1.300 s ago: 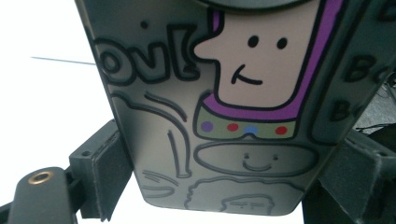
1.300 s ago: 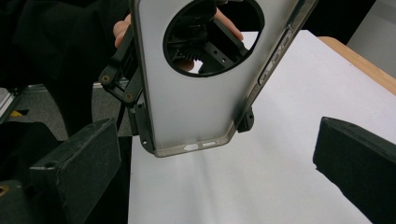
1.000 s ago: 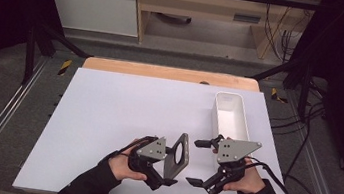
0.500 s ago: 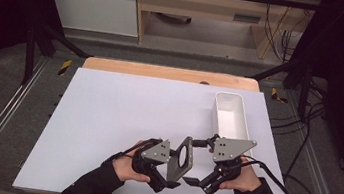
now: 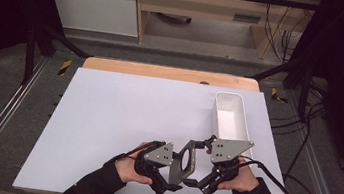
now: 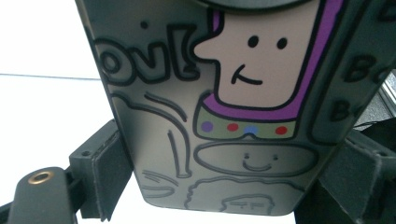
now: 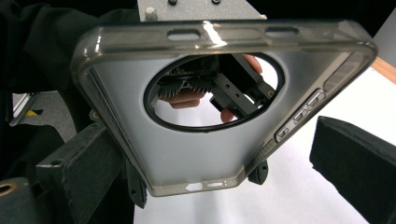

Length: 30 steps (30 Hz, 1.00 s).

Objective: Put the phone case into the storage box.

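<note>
The phone case (image 5: 186, 159), clear grey with a round camera cutout and a cartoon print, hangs above the near edge of the white desk (image 5: 122, 115), between both hands. The left gripper (image 5: 172, 177) is clamped on it. The right gripper (image 5: 196, 163) flanks it with jaws apart, no pad pressing. A white bin (image 5: 230, 116) sits far right.

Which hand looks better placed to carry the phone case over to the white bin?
Probably the right. The right gripper is nearer the white bin, its open jaws already flanking the phone case. But the left gripper grips the case now, so a handover comes first.
</note>
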Tool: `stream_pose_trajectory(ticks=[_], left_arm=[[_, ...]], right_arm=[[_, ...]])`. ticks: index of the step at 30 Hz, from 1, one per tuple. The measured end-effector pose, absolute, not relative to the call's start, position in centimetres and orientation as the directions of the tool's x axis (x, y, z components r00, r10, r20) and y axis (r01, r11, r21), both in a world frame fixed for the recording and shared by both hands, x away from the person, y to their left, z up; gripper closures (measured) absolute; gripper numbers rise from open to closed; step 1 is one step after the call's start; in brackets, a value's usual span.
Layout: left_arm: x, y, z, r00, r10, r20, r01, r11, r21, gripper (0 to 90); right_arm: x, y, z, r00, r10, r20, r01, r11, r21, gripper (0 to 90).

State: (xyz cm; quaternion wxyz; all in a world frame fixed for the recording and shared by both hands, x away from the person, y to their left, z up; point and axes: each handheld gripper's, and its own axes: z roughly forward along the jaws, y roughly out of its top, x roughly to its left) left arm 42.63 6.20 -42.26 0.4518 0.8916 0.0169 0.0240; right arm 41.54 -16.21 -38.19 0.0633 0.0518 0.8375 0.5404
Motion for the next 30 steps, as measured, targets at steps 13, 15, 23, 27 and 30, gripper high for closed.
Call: stream_pose_trajectory(ticks=[13, 15, 23, 27, 30], left_arm=[[42.4, 5.93, -42.46, 0.999, 0.029, 0.042, -0.017, -0.588, 0.809, 11.5], [42.37, 5.91, -42.48, 0.999, 0.028, 0.042, -0.018, -0.587, 0.809, 11.6], [42.34, 5.88, -42.52, 0.999, 0.022, 0.042, -0.021, -0.587, 0.809, 11.5], [42.34, 5.88, -42.54, 0.999, 0.023, 0.041, -0.02, -0.588, 0.808, 11.5], [42.33, 5.9, -42.55, 0.999, 0.022, 0.04, -0.019, -0.59, 0.807, 11.5]], right_arm=[[41.52, -16.05, -38.38, -0.991, 0.129, -0.035, 0.02, 0.401, 0.916, 5.4], [41.51, -16.01, -38.43, -0.992, 0.123, -0.033, 0.02, 0.401, 0.916, 6.5], [41.46, -16.03, -38.46, -0.994, 0.103, -0.024, 0.019, 0.397, 0.918, 11.0], [41.45, -16.03, -38.46, -0.994, 0.103, -0.022, 0.02, 0.398, 0.917, 11.2], [41.45, -16.01, -38.49, -0.995, 0.102, -0.021, 0.021, 0.398, 0.917, 11.4]])
